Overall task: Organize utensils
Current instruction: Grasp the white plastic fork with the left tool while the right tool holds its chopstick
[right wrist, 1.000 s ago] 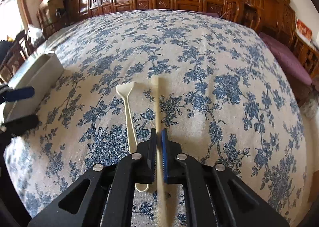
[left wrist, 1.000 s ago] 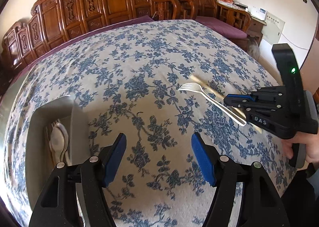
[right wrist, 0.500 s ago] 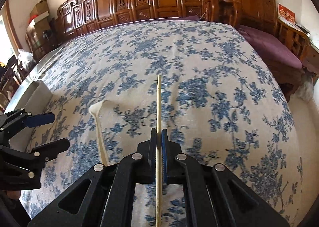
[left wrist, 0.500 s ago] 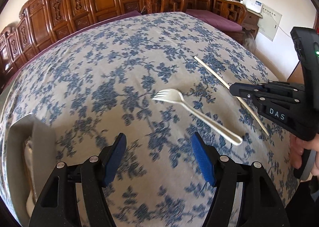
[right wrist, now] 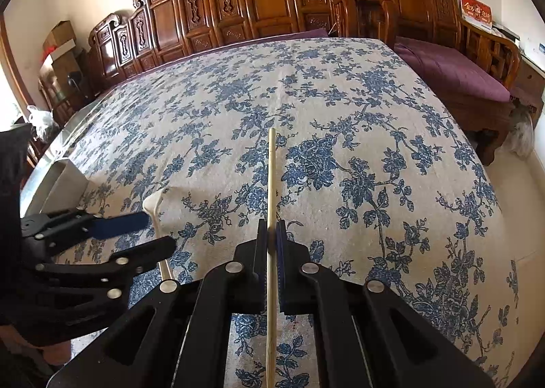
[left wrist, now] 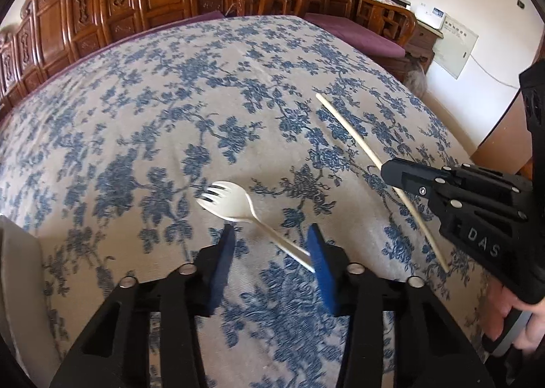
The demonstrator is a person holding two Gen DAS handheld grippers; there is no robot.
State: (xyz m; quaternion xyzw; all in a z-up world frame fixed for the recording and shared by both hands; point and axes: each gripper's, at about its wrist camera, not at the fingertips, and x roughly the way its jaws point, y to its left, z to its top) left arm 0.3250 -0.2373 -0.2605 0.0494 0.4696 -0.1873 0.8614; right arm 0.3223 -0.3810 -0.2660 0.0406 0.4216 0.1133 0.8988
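Note:
A white plastic fork [left wrist: 231, 204] lies on the blue-flowered tablecloth, tines pointing away. Its handle runs back between the blue pads of my left gripper [left wrist: 270, 245], whose jaws are closing around it; the handle's end lies against the right pad while the left pad stands clear of it. In the right wrist view the left gripper [right wrist: 158, 231] straddles the fork [right wrist: 153, 204] low at the left. My right gripper [right wrist: 271, 234] is shut on a pale wooden chopstick [right wrist: 271, 176], held above the cloth and pointing forward. The left wrist view shows that chopstick [left wrist: 347, 130] slanting out of the right gripper [left wrist: 388, 170].
A grey utensil tray [left wrist: 17, 268] sits at the table's left edge, also in the right wrist view as the tray [right wrist: 64, 180]. Carved wooden chairs [right wrist: 272, 6] line the far side. A purple-cushioned bench [right wrist: 453, 71] stands to the right. A hand [left wrist: 521, 323] grips the right tool.
My left gripper swung right from the tray to the fork, came down over its handle and narrowed its jaws. The right gripper kept the chopstick and shifted a little.

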